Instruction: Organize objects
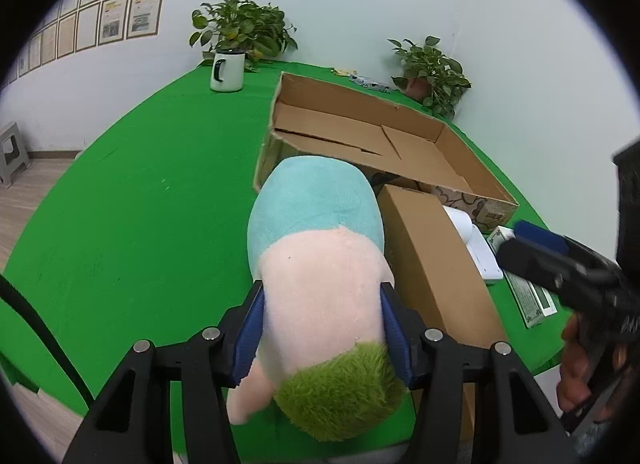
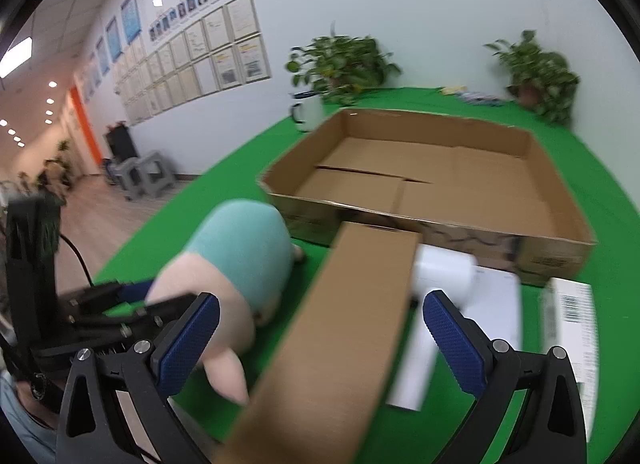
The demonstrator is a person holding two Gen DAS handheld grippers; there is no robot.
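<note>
My left gripper (image 1: 322, 328) is shut on a plush toy (image 1: 320, 264) with a teal body, pink middle and green tuft, held just before the open cardboard box (image 1: 400, 135). The toy also shows in the right wrist view (image 2: 236, 256). My right gripper (image 2: 320, 328) is open, its blue pads on either side of a long brown carton (image 2: 344, 324) without touching it. The carton also lies right of the toy in the left wrist view (image 1: 432, 260). The open cardboard box (image 2: 480, 207) is empty.
A white device (image 2: 436, 304) and a printed pack (image 2: 568, 328) lie right of the carton on the green table (image 1: 140, 203). A white mug (image 1: 227, 71) and two potted plants (image 1: 432, 71) stand at the back. Grey stools (image 2: 148, 177) stand on the floor.
</note>
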